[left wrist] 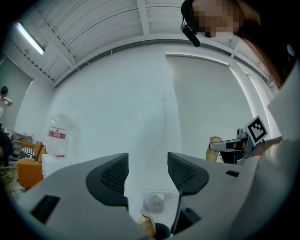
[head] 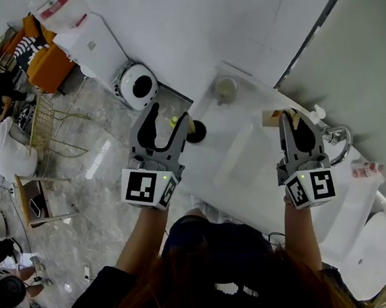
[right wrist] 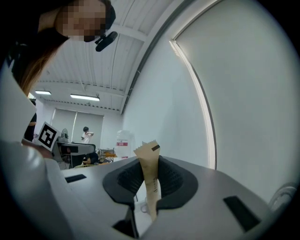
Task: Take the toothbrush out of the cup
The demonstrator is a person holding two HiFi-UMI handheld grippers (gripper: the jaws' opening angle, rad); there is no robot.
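The toothbrush (right wrist: 151, 161), sealed in a tan paper sleeve with 1 zigzag-cut end and a small dark mark, stands upright, clamped between the jaws of the right gripper (head: 293, 122). The pale cup (head: 225, 89) sits upright on the white counter (head: 249, 101), at the toothbrush's 10 o'clock and apart from it.

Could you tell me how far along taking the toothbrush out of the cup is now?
Done, it seems: the cup stands on the white counter, apart from both grippers. In hand: the right gripper is shut on a beige paper-wrapped packet, likely the toothbrush, clear of the cup. The left gripper has its jaws apart, empty. Left: probably only setting the packet down.
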